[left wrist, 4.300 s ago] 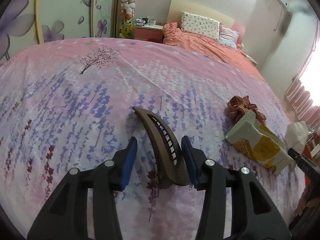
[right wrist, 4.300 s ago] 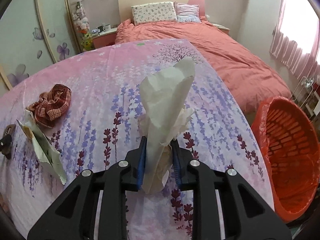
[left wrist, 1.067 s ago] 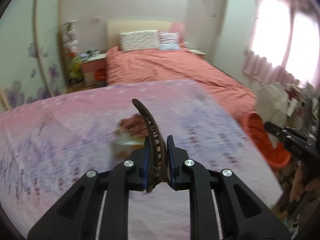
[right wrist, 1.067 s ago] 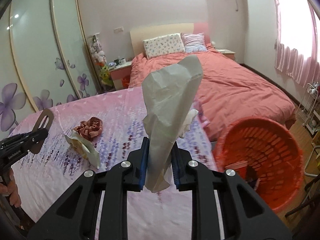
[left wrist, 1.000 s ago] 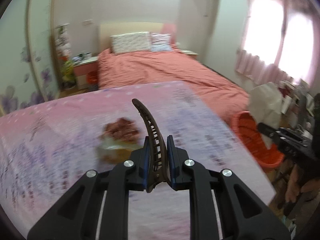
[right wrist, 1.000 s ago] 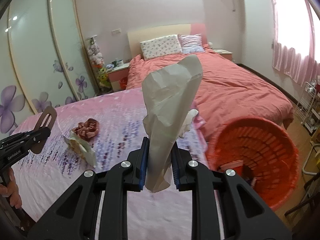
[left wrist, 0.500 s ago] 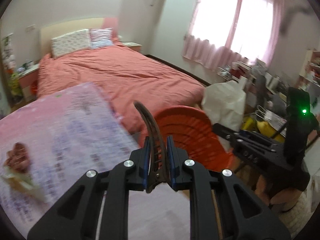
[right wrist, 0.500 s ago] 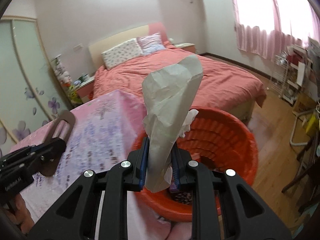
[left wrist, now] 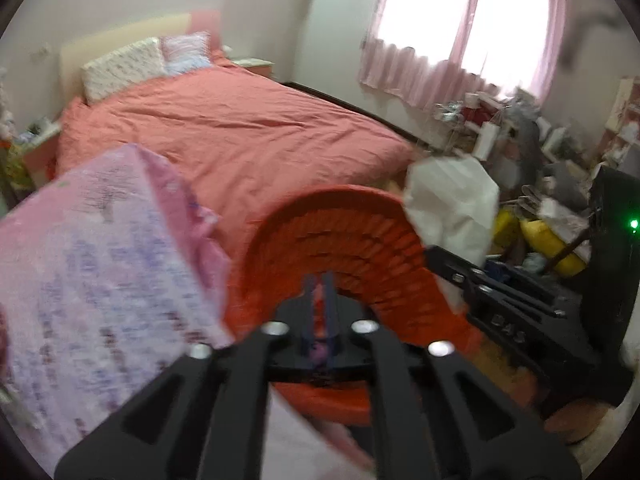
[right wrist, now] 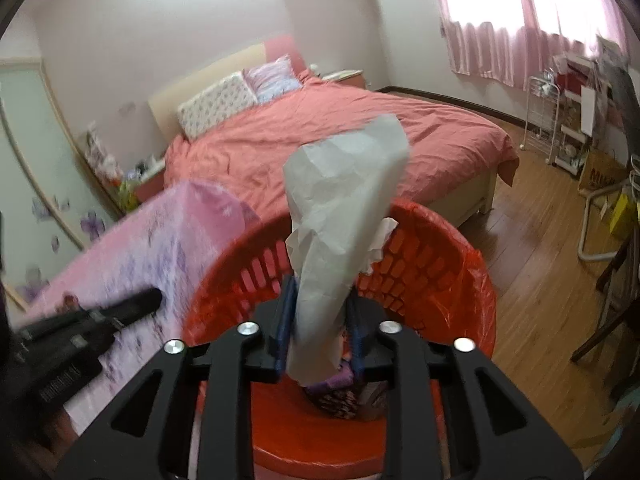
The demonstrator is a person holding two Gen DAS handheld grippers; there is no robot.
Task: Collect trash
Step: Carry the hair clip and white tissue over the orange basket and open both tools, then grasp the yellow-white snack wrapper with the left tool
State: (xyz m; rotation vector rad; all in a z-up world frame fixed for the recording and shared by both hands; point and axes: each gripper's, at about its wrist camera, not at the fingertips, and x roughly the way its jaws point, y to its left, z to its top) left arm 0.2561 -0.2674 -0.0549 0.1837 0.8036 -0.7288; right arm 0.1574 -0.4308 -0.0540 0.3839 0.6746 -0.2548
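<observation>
Left tongs (left wrist: 319,300): jaws a narrow slit apart, just been opening, nothing between them; over the basket (right wrist: 440,248).
Right tongs (right wrist: 320,320): jaws just been opening, loose about the paper (right wrist: 344,200), a gap showing at its right side.
Paper: white, crumpled, upright between the right jaws, above the basket's mouth.
Basket: red, lined, on the floor at the table (right wrist: 168,240) corner; some trash (right wrist: 336,396) at its bottom.
Bed (right wrist: 340,132): beyond, coral cover.
</observation>
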